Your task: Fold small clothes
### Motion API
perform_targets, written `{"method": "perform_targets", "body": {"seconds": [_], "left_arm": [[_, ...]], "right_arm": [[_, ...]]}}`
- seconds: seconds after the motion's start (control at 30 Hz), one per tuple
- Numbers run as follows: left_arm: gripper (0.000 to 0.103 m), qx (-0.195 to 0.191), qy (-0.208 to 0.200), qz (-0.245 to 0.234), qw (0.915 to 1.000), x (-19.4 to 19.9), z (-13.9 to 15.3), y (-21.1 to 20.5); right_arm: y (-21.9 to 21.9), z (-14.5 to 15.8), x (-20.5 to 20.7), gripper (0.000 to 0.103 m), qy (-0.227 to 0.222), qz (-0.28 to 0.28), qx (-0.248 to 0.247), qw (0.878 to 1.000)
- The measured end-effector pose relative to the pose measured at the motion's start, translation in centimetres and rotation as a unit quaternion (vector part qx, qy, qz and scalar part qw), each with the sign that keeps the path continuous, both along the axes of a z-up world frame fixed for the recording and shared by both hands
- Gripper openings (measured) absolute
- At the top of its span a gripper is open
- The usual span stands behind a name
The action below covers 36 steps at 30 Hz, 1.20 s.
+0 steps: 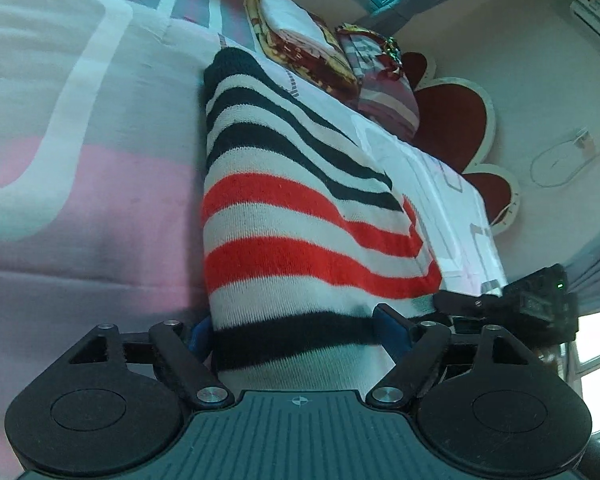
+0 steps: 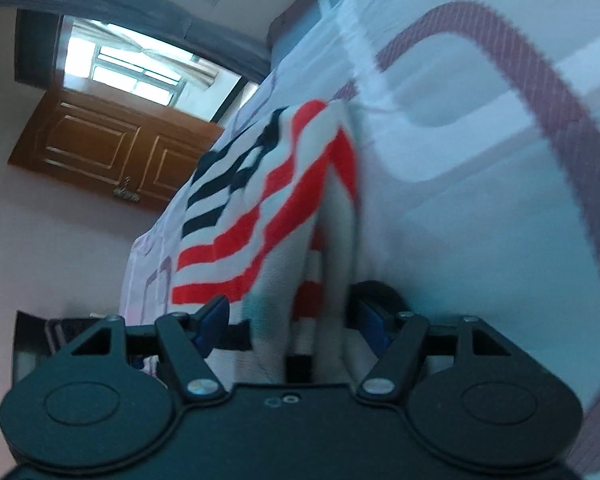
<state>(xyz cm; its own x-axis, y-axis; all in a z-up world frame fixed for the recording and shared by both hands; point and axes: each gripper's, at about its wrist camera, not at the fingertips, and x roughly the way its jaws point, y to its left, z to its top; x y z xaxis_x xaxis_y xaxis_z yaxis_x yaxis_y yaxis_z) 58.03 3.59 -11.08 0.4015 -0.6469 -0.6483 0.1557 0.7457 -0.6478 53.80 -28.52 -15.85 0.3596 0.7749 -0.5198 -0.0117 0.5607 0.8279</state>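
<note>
A small knitted garment with white, black and red stripes [image 1: 292, 216] lies on a bed with a pink, white and grey sheet [image 1: 100, 200]. My left gripper [image 1: 300, 332] has its blue fingers on either side of the garment's near edge, and cloth fills the wide gap between them. The same striped garment [image 2: 268, 200] shows in the right wrist view, bunched and folded. My right gripper [image 2: 296, 320] holds a fold of it between its blue fingers. The right gripper's body [image 1: 540, 304] shows at the right of the left wrist view.
Folded blankets and pillows [image 1: 324, 48] are stacked at the head of the bed, in front of a red and white headboard [image 1: 460, 120]. A wooden door [image 2: 108, 152] and a window [image 2: 140, 76] lie beyond the bed's far edge.
</note>
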Motion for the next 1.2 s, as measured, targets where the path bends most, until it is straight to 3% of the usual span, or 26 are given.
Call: {"method": "perform_targets", "body": {"seconds": [0.2, 0.33, 0.4, 0.53, 0.6, 0.63, 0.8, 1.2], "left_arm": [[0.080, 0.000, 0.003, 0.004, 1.0000, 0.5, -0.2, -0.7], [0.078, -0.008, -0.004, 0.011, 0.9999, 0.4, -0.5, -0.4], [0.078, 0.004, -0.014, 0.019, 0.9997, 0.8, -0.3, -1.2], [0.076, 0.044, -0.028, 0.015, 0.9985, 1.0, 0.4, -2.8], [0.064, 0.068, -0.038, 0.006, 0.9969, 0.7, 0.7, -3.1], [0.058, 0.071, -0.041, 0.001, 0.9966, 0.6, 0.9, -3.1], [0.053, 0.078, -0.058, -0.008, 0.9952, -0.2, 2.8, -3.8], [0.053, 0.062, -0.112, -0.039, 0.9910, -4.6, 8.3, -4.9]], "right_arm": [[1.6, -0.2, 0.6, 0.066, -0.021, 0.003, 0.006, 1.000], [-0.2, -1.0, -0.2, 0.040, -0.012, 0.008, 0.016, 1.000], [-0.2, -1.4, 0.1, 0.039, -0.008, -0.005, 0.032, 0.999], [1.8, -0.6, 0.4, 0.041, -0.038, -0.005, -0.001, 0.999], [1.6, -0.5, 0.1, 0.038, -0.043, -0.014, -0.005, 0.999], [1.6, -0.5, -0.1, 0.037, -0.047, -0.017, -0.008, 0.999], [1.7, 0.7, -1.1, 0.034, -0.066, -0.019, -0.003, 0.998], [0.6, 6.5, -4.8, 0.034, -0.117, -0.020, -0.033, 0.992]]}}
